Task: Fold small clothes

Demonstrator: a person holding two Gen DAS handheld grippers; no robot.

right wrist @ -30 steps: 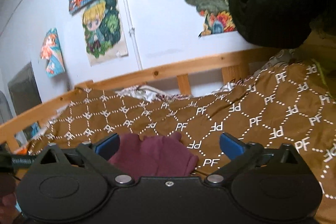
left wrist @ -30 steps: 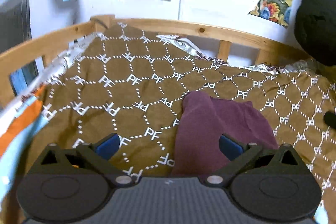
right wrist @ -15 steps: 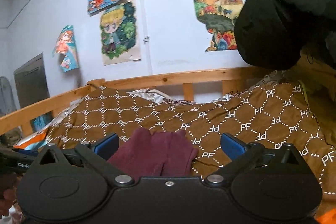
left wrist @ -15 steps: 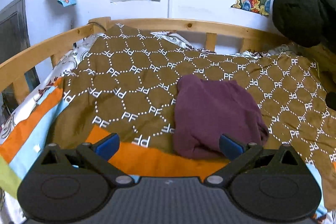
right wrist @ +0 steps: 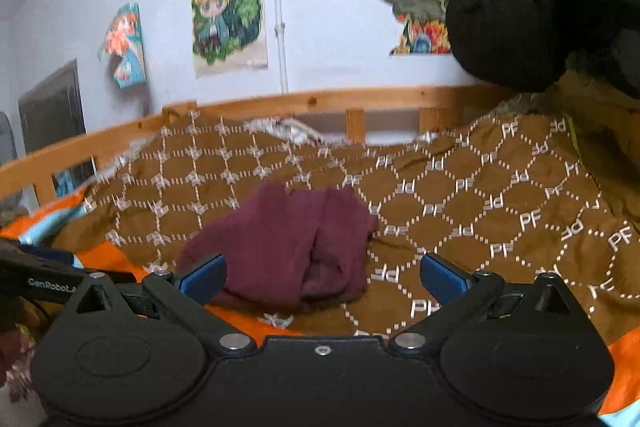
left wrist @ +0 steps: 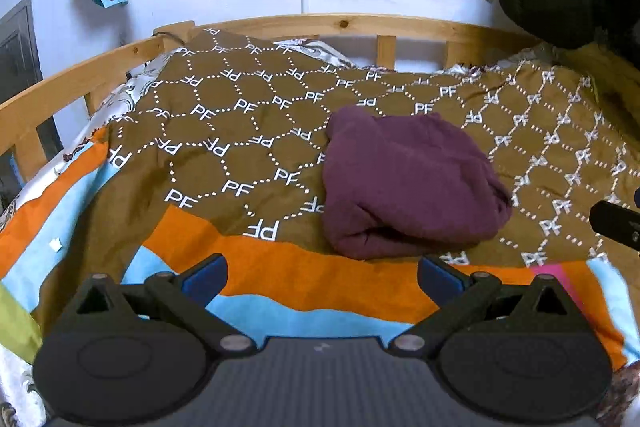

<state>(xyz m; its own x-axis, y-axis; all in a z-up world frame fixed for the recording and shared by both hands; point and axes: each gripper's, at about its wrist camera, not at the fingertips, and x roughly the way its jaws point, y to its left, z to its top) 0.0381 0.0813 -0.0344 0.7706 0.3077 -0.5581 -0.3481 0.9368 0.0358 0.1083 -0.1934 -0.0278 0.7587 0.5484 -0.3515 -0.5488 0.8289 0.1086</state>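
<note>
Your left gripper has its jaws spread wide with nothing between them, hovering short of the bed's near edge. Your right gripper is the same: jaws well apart, empty, held back from the work. In the left wrist view the tip of the right tool shows at the far right edge, beside the blanket.

Just beyond both sets of blue pads lies the maroon garment, a small bundle already doubled over into a thick rounded pad, resting on the brown patterned blanket near where that blanket gives way to the orange and blue sheet. From the right wrist view the garment shows a fold crease running down its middle and two rounded lobes at its far end.

It looks like soft knit fabric: light, limp, with no stiffness, so it will likely sag and unroll if you lift it by one layer. If another fold is wanted, pinch through all layers at the near folded edge, or take the two far lobes, one per gripper. Mind the loose blanket underneath; a deep pinch could catch it as well.
</note>
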